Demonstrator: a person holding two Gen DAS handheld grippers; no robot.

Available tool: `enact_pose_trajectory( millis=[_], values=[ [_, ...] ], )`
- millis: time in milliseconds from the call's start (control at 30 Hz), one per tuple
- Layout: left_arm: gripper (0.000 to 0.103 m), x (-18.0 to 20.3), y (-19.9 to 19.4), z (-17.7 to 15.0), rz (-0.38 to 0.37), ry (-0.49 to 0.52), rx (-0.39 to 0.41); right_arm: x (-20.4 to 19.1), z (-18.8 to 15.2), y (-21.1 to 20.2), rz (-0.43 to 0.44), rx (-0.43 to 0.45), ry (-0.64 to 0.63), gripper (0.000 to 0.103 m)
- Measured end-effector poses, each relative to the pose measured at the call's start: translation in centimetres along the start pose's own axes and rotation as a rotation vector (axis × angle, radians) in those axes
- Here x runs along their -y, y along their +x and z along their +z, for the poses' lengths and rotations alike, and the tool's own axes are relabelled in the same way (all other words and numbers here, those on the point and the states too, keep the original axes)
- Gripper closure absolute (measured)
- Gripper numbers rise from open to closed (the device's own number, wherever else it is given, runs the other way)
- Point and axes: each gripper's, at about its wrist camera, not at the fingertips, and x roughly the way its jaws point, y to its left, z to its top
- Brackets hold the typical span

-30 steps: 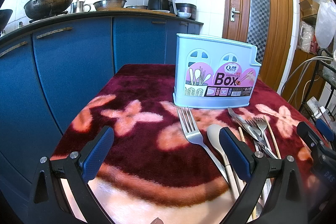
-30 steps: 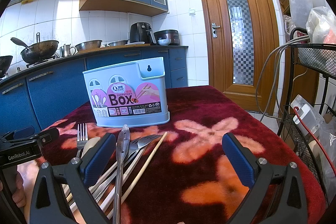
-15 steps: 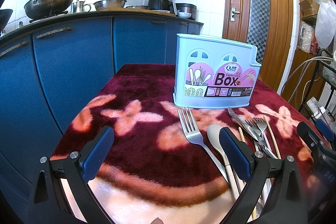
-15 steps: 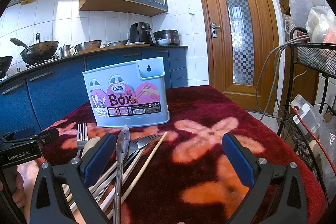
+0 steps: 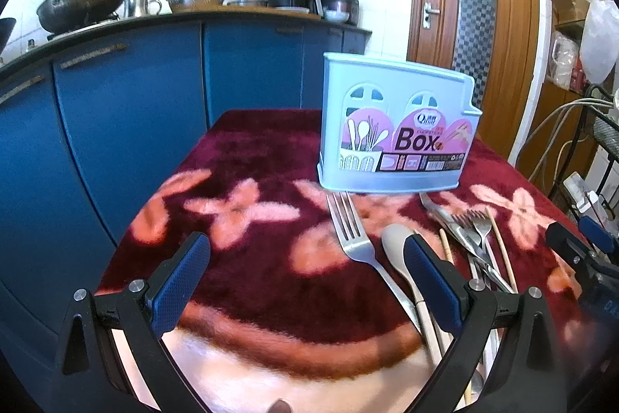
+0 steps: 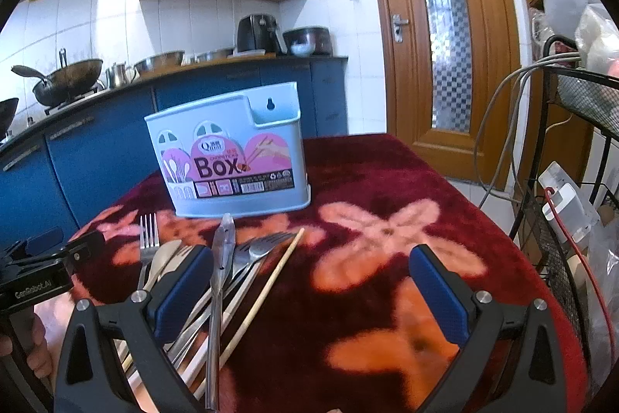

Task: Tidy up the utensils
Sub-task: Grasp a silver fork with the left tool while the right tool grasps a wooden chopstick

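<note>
A light blue utensil box [image 5: 394,126] with a pink "Box" label stands upright on the red floral table cloth [image 5: 251,180]; it also shows in the right wrist view [image 6: 232,157]. In front of it lies a pile of utensils: a fork [image 5: 348,231], a pale spoon [image 5: 394,242], a metal knife [image 6: 222,246], more forks [image 6: 263,246] and chopsticks [image 6: 271,277]. My left gripper [image 5: 305,269] is open and empty, left of the pile. My right gripper [image 6: 309,277] is open and empty, its left finger [image 6: 185,281] over the utensil handles.
Blue kitchen cabinets [image 5: 127,111] with a wok [image 5: 85,2] and pots run behind the table. A wooden door [image 6: 441,37] is at the back right. A wire rack [image 6: 580,149] with cables stands beside the table's right edge.
Both views have shifted slightly and the scene looks a little closer. No utensil has moved and both grippers stay open.
</note>
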Motion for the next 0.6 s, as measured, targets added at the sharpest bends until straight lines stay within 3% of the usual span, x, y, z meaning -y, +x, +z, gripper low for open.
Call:
enact_pose_trajectory(
  millis=[167,400,600],
  values=[
    [0.006,-0.5,1.3,0.5,-0.025,-0.017,-0.073,0.5,1.2,1.5,0.031,-0.115,0.023,0.001],
    [0.012,-0.4,3.7,1.0,-0.05,-0.009,-0.198,1.2,1.4,4.9,0.083,-0.294,0.098,0.023],
    [0.014,-0.2,5.7,1.4,-0.122,-0.014,-0.283,0.7,1.1,6.8,0.119,-0.382,0.102,0.038]
  ],
)
